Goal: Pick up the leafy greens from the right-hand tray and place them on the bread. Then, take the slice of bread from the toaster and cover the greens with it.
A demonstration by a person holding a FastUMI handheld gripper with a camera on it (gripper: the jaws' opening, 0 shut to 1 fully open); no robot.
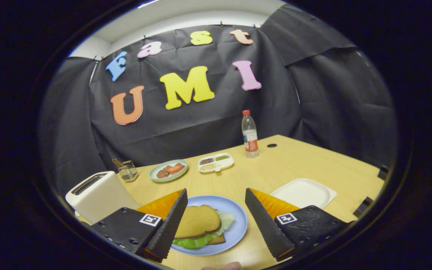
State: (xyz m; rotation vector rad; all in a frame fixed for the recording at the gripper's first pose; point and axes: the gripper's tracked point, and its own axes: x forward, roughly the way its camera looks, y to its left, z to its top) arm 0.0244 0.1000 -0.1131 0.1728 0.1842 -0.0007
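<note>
The wooden worktop (276, 165) is carrying everything, stretching away from the jaws toward the black cloth wall. On its near left side a white toaster (98, 195) is sitting with its slot facing up, just beside the left finger. To the right, a white tray (304, 193) is lying flat just beyond the right finger. Between the two fingers a blue plate (234, 221) is resting on the worktop, and on it the sandwich is sitting stacked: a top slice of bread (197, 221) is lying over the leafy greens (193, 242), which are spilling out past its near and right edges, and a corner of the bottom bread (218, 240) is peeking out underneath.

The gripper (216, 217) is hanging over the near edge of the plate with its jaws standing wide apart, holding nothing; the left finger is overlapping the left rim of the plate in view, and the right finger is sitting clear of the plate's right rim.

Farther back, a clear water bottle (249, 135) with a red cap is standing upright near the wall. A pale green plate (168, 170) with red and brown food pieces is lying beyond the blue plate, with a small white divided dish (216, 162) just to its right. A wire holder (127, 170) is standing behind the toaster
</note>
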